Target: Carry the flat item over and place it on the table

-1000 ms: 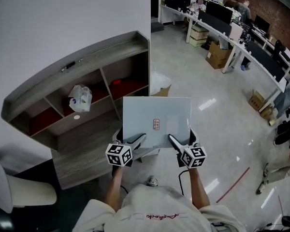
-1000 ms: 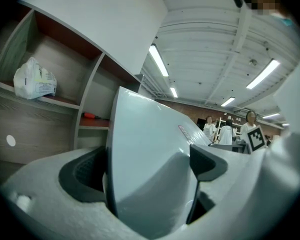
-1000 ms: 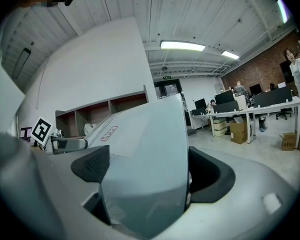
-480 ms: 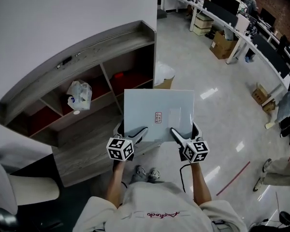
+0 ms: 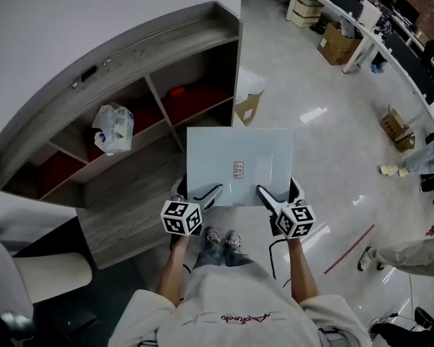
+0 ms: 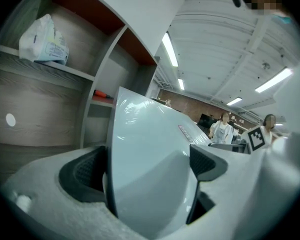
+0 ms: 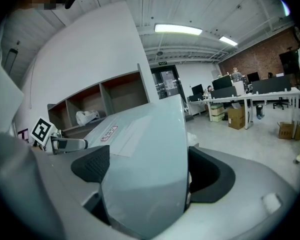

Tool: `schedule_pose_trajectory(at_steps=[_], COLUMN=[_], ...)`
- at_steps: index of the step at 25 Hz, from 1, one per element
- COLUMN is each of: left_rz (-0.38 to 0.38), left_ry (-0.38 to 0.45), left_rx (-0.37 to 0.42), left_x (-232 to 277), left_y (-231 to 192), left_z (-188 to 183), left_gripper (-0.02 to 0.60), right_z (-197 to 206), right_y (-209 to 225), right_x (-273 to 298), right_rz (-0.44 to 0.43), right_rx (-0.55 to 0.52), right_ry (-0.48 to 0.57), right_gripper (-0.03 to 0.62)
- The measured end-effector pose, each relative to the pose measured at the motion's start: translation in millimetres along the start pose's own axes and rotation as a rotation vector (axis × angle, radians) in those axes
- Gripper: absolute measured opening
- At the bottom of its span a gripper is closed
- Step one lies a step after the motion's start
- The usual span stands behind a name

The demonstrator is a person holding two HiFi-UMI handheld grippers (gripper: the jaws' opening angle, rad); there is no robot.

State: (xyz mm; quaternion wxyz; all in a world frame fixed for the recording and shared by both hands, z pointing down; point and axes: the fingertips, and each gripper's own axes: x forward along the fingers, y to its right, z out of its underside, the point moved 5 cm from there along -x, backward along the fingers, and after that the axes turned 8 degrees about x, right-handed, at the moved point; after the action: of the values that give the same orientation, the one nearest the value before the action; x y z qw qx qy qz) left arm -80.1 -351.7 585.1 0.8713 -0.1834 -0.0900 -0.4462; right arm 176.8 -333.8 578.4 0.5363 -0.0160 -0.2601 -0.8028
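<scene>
A flat pale blue-grey packet [image 5: 238, 165] with a small red label is held level in front of the person, over the floor by the shelf unit. My left gripper [image 5: 202, 196] is shut on its near left edge and my right gripper [image 5: 267, 195] is shut on its near right edge. In the left gripper view the flat packet [image 6: 150, 164] fills the gap between the two dark pads [image 6: 85, 171]. From the right gripper view the same flat packet [image 7: 145, 174] sits clamped between the pads [image 7: 92, 165], with the other gripper's marker cube at far left.
A grey wooden shelf unit [image 5: 123, 71] stands at the left, holding a white plastic bag [image 5: 113, 130] and a red thing in another bay. An open cardboard box [image 5: 247, 107] sits on the glossy floor. Desks [image 5: 362, 27], boxes and people are at the far right; a chair [image 5: 29, 273] is near left.
The person has walked forward along the shelf unit with the packet. The shelf and floor have slid down and left in view. Both grips are unchanged.
</scene>
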Motion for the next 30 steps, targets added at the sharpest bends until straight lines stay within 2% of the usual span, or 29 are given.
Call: schedule_pose_trajectory(at_steps=[15,30], left_rz=[-0.017,-0.011], left_ry=[-0.196,-0.281], left_rx=[-0.11,-0.172], left_x=[7.9,27.0], left_y=[-23.7,-43.7], left_z=[97.3,144.3], left_gripper=[0.534,0.534], right_z=[97.4,140.0], right_y=[22.8,40.7], right_x=[21.2,43.6], right_rz=[0.042,0.075], right_rx=[0.11,0.153], right_ry=[-0.192,-0.287], right_gripper=[0.506,0.505])
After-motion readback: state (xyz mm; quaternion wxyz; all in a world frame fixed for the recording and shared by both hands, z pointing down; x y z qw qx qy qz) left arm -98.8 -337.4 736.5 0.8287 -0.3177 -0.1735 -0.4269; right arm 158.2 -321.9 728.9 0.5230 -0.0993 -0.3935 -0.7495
